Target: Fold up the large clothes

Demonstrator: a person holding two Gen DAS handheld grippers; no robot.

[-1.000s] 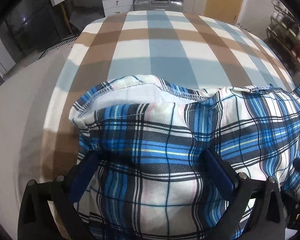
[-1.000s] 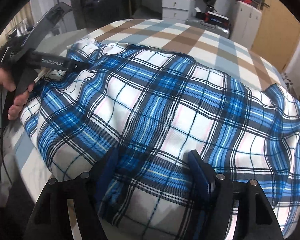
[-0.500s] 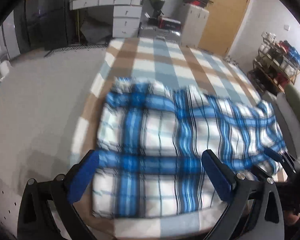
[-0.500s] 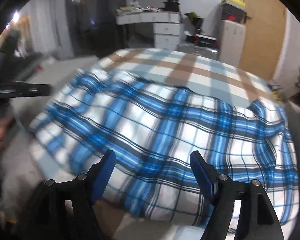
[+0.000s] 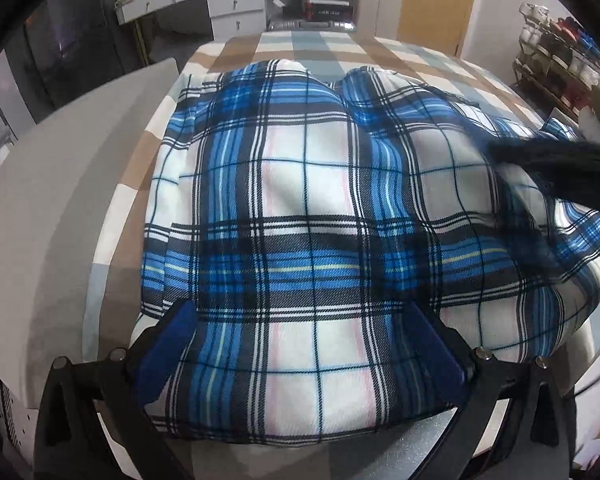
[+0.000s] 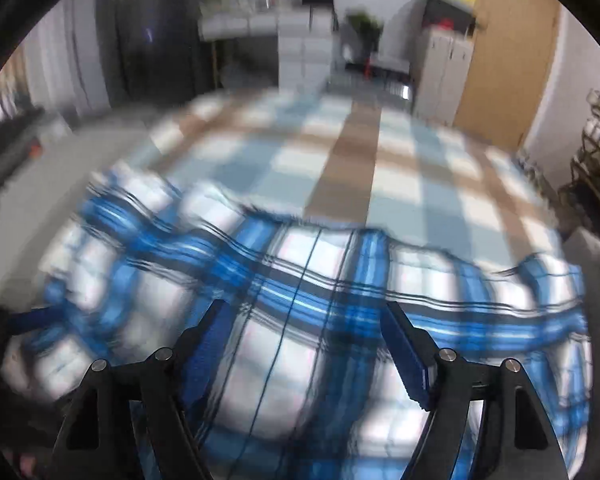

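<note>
Hovering wide-open: left gripper (image 5: 304, 340) and right gripper (image 6: 306, 344) over blue-and-white plaid garment (image 5: 300, 200); right view badly blurred.

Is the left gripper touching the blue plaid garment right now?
Touching. In the left wrist view the blue plaid garment drapes over both fingers of the left gripper, hiding their tips.

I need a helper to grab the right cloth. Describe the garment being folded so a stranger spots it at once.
Find the bed with the tan, pale-blue and white checked cover. The garment lies bunched on its near end. Its bold blue, black and white plaid with thin dark lines sets it apart.
</note>
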